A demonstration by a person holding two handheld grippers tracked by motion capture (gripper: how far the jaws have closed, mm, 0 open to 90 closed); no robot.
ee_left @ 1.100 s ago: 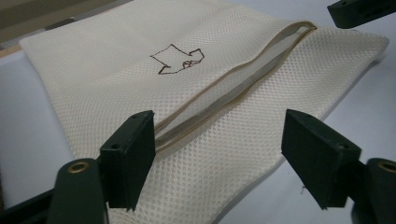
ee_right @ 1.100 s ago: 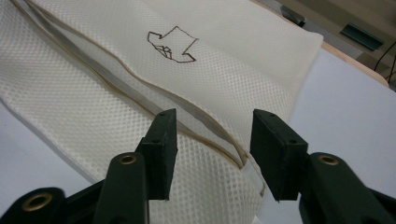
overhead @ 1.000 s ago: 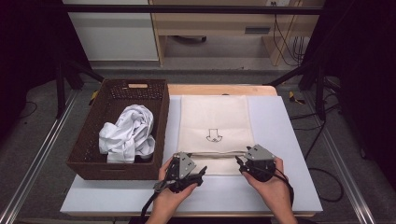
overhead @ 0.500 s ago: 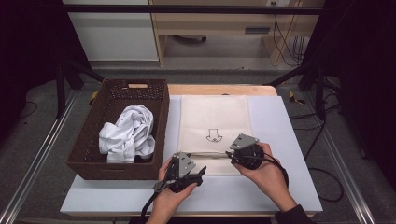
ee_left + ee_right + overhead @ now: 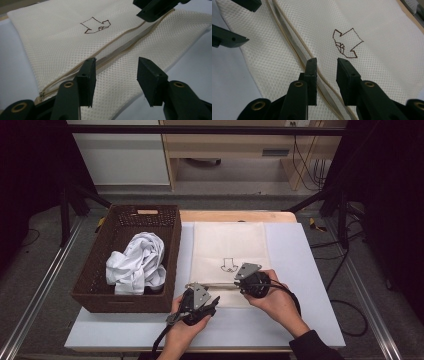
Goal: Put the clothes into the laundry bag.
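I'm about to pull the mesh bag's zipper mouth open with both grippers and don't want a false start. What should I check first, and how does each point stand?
1. Mesh bag lies flat on the table: ok.
2. Zipper is already unzipped, with a gap between its two edges: ok.
3. Left gripper straddles the zipper edge; its jaws have just been closing, but the pads are still apart and not pinching the fabric: not ok.
4. Right gripper sits over the zipper line; its jaws have just been closing, with a gap still between the pads: not ok.
5. Whether either jaw reaches under the upper layer alone: cannot tell.
6. White clothes wait in the basket beside the bag: ok.
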